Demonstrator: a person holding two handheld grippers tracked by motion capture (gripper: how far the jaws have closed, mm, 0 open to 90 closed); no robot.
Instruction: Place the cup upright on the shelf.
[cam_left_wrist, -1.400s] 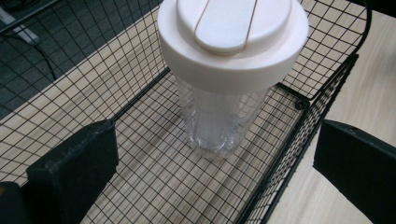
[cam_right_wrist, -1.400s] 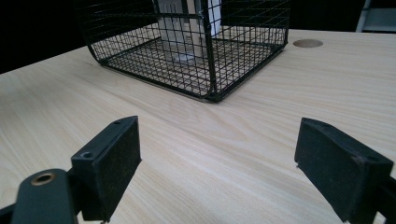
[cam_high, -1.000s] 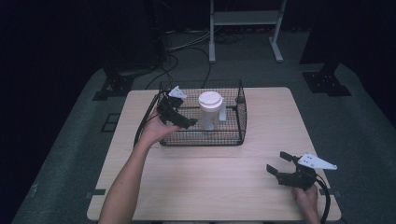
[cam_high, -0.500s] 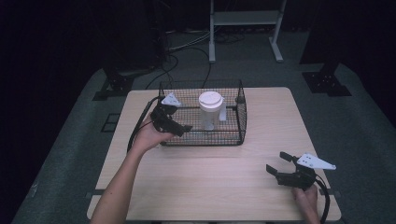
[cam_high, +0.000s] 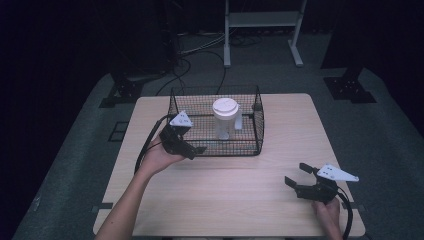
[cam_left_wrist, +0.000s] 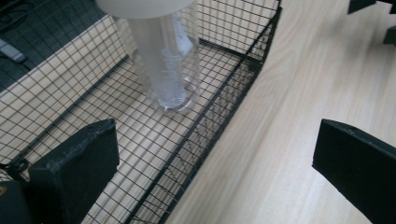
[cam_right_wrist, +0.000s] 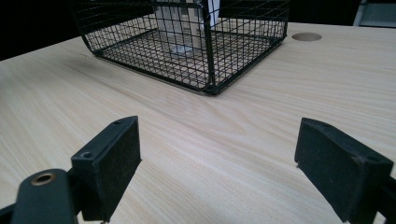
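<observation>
Presently the left gripper (cam_high: 192, 148) hangs at the wire basket's (cam_high: 260, 120) near-left corner, jaws wide apart and empty, one either side of the front wall. The lidded cup (cam_high: 224, 117) stands upright inside. Right gripper (cam_high: 298, 177) rests on the surface (cam_high: 240, 200), jaws spread, empty, probably idle.

My left gripper (cam_left_wrist: 215, 172) has its two black jaws spread wide at the bottom of the frame, one over the black wire basket (cam_left_wrist: 224, 100) at lower left and one over the pale wooden table (cam_left_wrist: 289, 93) at lower right. Inside the basket, toward the upper left, a clear plastic container (cam_left_wrist: 166, 60) with a white lid (cam_left_wrist: 140, 7) stands upright on the mesh floor.
</observation>
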